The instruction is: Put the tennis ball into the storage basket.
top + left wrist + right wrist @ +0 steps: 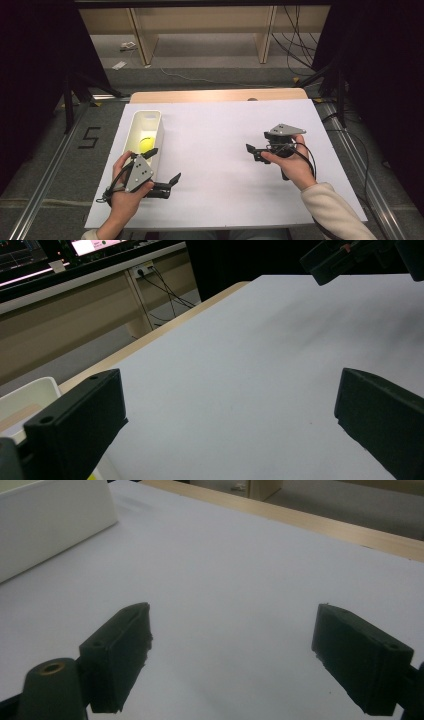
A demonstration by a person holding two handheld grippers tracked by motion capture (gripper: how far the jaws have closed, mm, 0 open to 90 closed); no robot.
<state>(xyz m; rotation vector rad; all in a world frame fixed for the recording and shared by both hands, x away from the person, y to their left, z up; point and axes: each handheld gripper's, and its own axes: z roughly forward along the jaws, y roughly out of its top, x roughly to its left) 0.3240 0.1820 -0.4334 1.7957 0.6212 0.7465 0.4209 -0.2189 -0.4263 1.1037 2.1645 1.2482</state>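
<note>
Left jaws: the left gripper (165,167), black with a grey three-cornered plate on top, stands spread wide with nothing between its jaws; the left gripper view shows bare sheet in the gap.
Right jaws: the right gripper (254,151), of the same build, is also spread wide and empty, held over the right half of the sheet.
Ball: a small yellow-green ball (146,145) lies inside the long white plastic bin (159,131), toward its near end, just beyond the left gripper's upper jaw.
Bin: it lies lengthwise along the left edge of the white paper sheet (225,150); its near end is beside the left hand (126,187).
Work in hand: judged from the layout, the ball is in the bin and both grippers are free.
Risk, left: the upper jaw is close to the bin's near wall, so a careless swing could nudge the light bin askew or tip it.
Risk, right: little; it is well apart from the bin.
Surroundings: the sheet covers a pale wooden table (215,95); beyond are grey carpet, cables and wooden furniture legs.
Obstructions: nothing lies between the two grippers.
</note>
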